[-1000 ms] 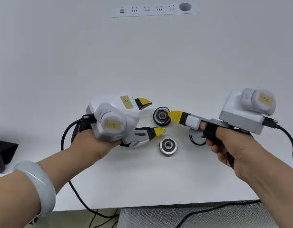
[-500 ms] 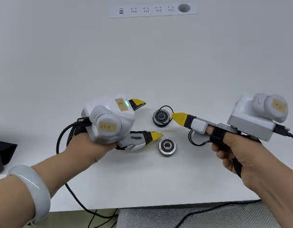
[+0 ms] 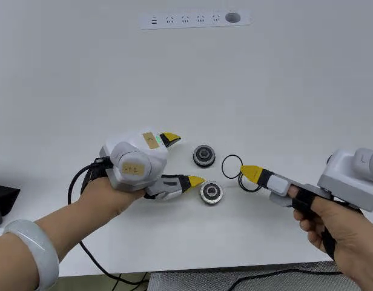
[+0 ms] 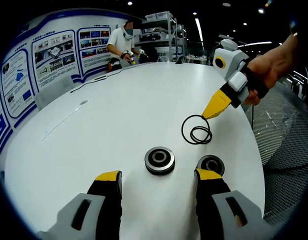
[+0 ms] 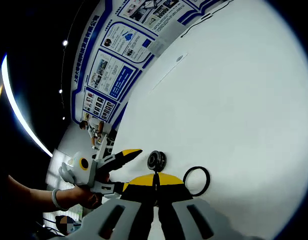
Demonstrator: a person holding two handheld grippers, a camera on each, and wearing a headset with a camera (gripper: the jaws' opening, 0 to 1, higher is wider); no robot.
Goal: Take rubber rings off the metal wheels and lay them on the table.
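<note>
Two metal wheels lie on the white table (image 3: 114,79): the far wheel (image 3: 204,155) (image 4: 160,160) (image 5: 156,160) and the near wheel (image 3: 211,193) (image 4: 211,164). Right of them lie two black rubber rings, a larger ring (image 3: 232,167) (image 4: 195,129) (image 5: 196,180) and a smaller ring (image 3: 249,183) (image 4: 200,135) overlapping it. My left gripper (image 3: 183,159) (image 4: 158,176) stands open just left of the wheels, nothing between its jaws. My right gripper (image 3: 250,173) (image 5: 155,180) is shut, its yellow tip by the rings' edge; no ring is seen in it.
A white power strip (image 3: 195,19) sits at the table's far edge. A black cable (image 3: 77,182) loops behind my left hand, and a dark object (image 3: 2,200) lies at the left edge. The table's front edge runs close below the hands.
My right gripper has drawn back to the right from the far wheel. A rubber ring that was at that wheel now lies flat on the table. The left gripper has hardly moved.
</note>
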